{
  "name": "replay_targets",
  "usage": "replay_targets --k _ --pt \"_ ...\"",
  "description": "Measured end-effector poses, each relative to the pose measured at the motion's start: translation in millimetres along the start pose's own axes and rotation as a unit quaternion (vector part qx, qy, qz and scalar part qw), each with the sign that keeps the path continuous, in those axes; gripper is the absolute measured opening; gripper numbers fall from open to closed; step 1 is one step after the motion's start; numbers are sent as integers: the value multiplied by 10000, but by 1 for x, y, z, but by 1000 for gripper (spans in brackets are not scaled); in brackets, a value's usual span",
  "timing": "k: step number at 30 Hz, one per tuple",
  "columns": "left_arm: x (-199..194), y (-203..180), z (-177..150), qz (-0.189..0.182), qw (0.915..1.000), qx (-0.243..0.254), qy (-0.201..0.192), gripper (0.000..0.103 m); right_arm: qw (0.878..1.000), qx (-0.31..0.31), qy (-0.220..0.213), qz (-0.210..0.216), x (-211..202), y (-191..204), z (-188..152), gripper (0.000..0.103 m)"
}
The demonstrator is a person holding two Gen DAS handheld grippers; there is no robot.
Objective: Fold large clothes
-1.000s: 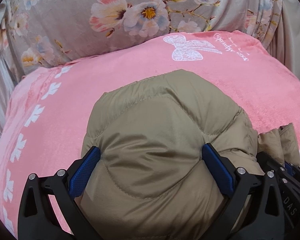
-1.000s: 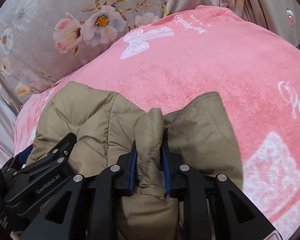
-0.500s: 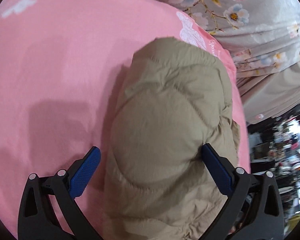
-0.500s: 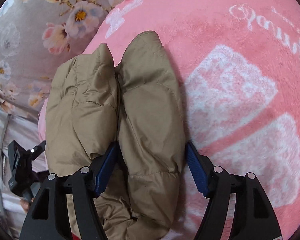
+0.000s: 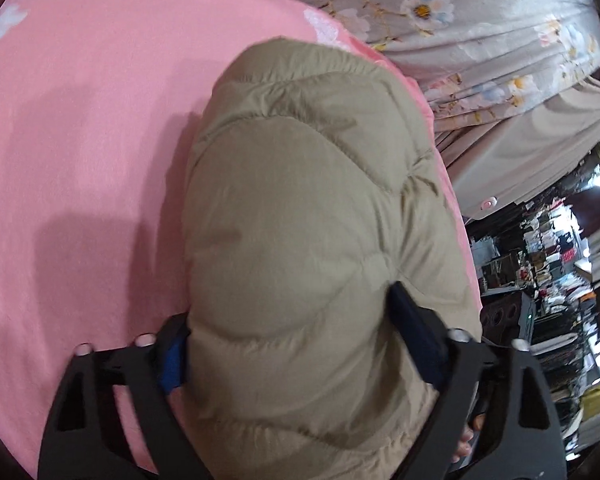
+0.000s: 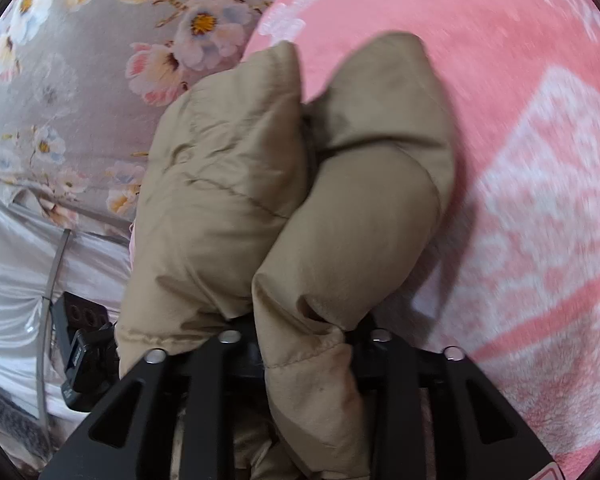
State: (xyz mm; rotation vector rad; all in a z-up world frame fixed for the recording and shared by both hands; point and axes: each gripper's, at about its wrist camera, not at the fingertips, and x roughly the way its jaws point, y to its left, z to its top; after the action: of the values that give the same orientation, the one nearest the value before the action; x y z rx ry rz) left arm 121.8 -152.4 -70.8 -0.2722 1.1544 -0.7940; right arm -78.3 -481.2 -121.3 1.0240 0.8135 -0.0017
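Lying along the right edge of the pink blanket (image 5: 80, 152), the folded tan puffer jacket (image 5: 312, 216) nearly overhung the drop toward the floral sheet (image 5: 480, 40) at upper right; wide bare blanket filled the left of the frame. Left gripper (image 5: 288, 340) stood fairly wide and closing, both blue pads pressed into the bundle's flanks. In the right wrist view, the right gripper (image 6: 304, 340) was narrow and closing, pinching a thin fold of the same jacket (image 6: 364, 184); open blanket (image 6: 540, 160) lay at right.
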Motion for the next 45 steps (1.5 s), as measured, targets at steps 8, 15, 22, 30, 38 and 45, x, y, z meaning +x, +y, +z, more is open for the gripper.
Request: replay_targets --k 8,15,22,30,38,45 --pt "-81 -16 60 -9 9862 1217 -1127 54 9906 -1059 -850 191 -16 70 20 17" --pt "-146 9 122 486 9642 1722 -1958 54 9640 -2286 -1352 167 15 171 62 17" --pt "-145 83 161 1008 9604 1491 -2128 54 9643 -2470 -937 153 134 209 72 17" --pt "-97 164 179 1560 9664 1043 -1756 55 9684 -2439 -436 -284 232 191 62 17" --pt "-83 189 176 1662 9658 850 -1797 68 9669 -2447 -423 -589 261 172 59 23" --pt "-83 194 172 2161 9576 596 -1811 84 9628 -2451 -427 -1054 265 200 60 41"
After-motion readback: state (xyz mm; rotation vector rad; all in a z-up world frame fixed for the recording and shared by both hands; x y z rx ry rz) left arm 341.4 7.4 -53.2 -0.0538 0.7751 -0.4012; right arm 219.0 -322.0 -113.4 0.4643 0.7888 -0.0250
